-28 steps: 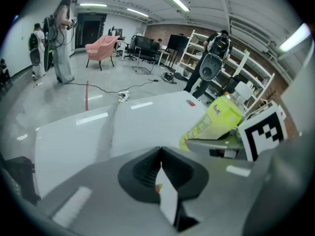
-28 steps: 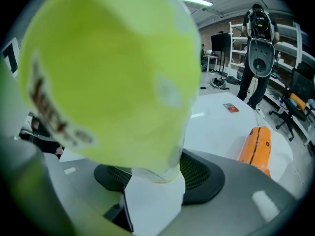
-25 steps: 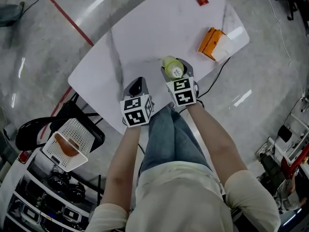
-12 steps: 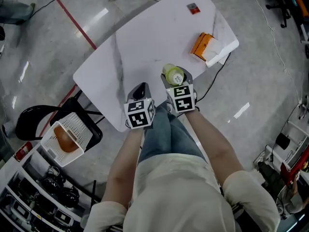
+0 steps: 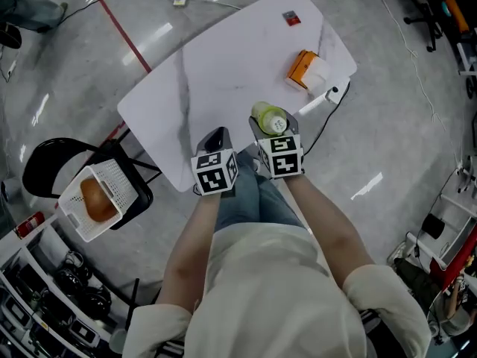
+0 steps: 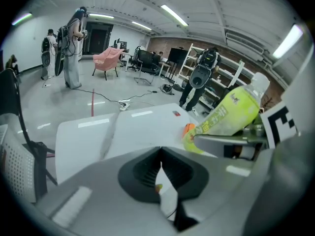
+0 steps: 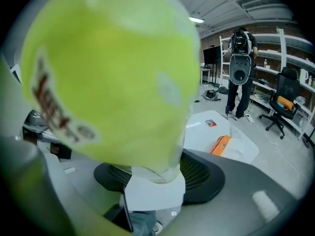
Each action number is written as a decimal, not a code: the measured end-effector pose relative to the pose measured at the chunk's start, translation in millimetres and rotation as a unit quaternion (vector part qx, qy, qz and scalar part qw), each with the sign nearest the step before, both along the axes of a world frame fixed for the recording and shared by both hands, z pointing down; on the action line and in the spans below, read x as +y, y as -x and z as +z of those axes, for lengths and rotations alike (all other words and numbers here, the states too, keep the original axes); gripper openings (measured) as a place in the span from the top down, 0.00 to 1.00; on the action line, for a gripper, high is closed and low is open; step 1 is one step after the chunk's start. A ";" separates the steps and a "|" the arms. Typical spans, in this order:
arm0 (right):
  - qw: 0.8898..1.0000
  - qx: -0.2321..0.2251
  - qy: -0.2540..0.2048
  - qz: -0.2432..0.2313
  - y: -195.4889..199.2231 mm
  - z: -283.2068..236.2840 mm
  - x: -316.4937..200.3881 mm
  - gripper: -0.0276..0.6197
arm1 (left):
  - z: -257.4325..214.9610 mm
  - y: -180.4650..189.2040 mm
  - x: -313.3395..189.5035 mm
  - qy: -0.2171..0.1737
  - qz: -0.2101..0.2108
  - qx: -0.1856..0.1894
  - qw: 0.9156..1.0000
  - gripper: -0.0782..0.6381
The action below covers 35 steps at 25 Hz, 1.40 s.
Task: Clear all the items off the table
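bottle [image 5: 269,117], yellow-green, sits clamped in the right gripper [image 5: 273,128], carried higher above the table [image 5: 223,66] than a second ago; beside it the left gripper [image 5: 216,139] is closed on nothing; so one item is off, probably bound for the white basket [image 5: 115,177] at the left; farther out, an orange box [image 5: 302,68] and a small red card [image 5: 291,19] lie uncleared.

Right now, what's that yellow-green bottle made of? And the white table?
The bottle looks like thin glossy plastic: clear near its white cap, wrapped in a yellow-green label. The table top looks like polished marble or a marble-look laminate, white with grey veins and shiny light streaks; the pictures can't settle which.
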State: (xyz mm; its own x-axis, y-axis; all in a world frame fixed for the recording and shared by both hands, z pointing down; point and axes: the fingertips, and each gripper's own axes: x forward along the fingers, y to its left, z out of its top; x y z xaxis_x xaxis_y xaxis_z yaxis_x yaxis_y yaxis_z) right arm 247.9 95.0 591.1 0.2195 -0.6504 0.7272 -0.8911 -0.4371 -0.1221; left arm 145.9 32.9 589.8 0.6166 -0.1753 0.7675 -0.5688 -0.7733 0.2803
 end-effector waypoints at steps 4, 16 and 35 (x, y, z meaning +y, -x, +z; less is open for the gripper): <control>1.000 0.000 -0.012 0.003 14.7 -18.8 17.0 0.52 | -15.3 11.0 19.4 -0.006 0.003 0.007 1.000 0.88; 0.999 0.013 -0.033 -0.005 47.8 -59.4 57.3 0.51 | -54.0 41.1 60.2 -0.026 0.009 0.027 0.999 0.88; 0.994 0.044 -0.050 -0.087 93.4 -104.8 85.3 0.51 | -94.6 70.0 82.6 -0.041 -0.021 0.077 0.996 0.88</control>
State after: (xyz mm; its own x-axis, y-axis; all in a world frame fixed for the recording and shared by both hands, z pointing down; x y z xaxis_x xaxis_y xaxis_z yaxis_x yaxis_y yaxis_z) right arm 154.5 180.3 486.2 0.1569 -0.7522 0.6400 -0.9611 -0.2654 -0.0763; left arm 75.9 115.5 495.2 0.7165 -0.2613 0.6468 -0.5566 -0.7731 0.3042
